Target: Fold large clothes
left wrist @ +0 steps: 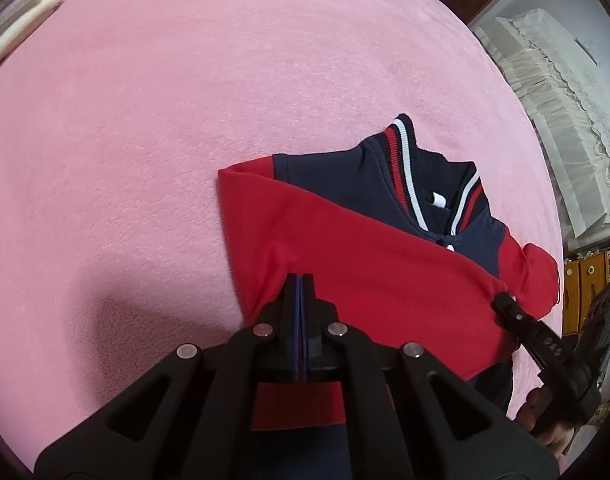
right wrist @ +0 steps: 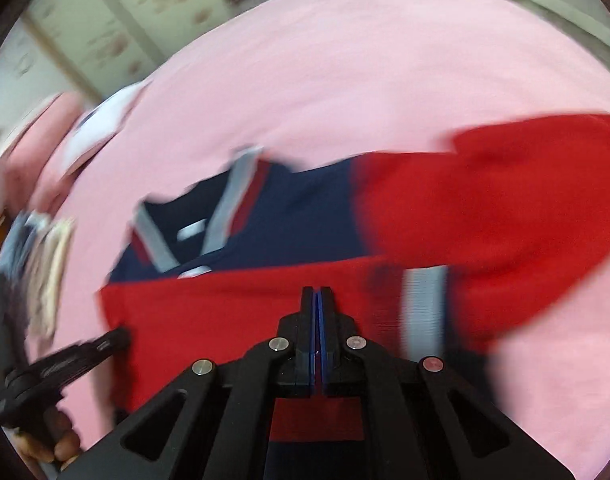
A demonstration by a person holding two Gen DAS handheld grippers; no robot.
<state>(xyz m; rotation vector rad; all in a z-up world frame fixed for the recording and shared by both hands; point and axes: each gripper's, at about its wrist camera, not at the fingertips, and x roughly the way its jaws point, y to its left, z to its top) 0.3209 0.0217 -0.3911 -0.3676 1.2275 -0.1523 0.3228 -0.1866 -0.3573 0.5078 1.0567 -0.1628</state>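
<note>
A navy jacket with red sleeves (left wrist: 369,248) and a red-and-white striped collar (left wrist: 405,160) lies on the pink blanket (left wrist: 185,120). One red sleeve is folded across its chest. My left gripper (left wrist: 300,280) is shut, with a sliver of red cloth between its jaws over the sleeve. My right gripper (right wrist: 317,294) is shut above the folded sleeve (right wrist: 245,312); that view is blurred by motion. Whether it pinches cloth cannot be told. The right gripper also shows in the left wrist view (left wrist: 505,304) at the sleeve's cuff end. The left gripper shows in the right wrist view (right wrist: 113,340).
The blanket covers a bed. Folded pale cloths (left wrist: 21,20) lie at its far left corner. A lace-covered piece of furniture (left wrist: 553,120) and wooden drawers (left wrist: 585,292) stand beyond the right edge. A pale wall or wardrobe (right wrist: 85,20) is behind.
</note>
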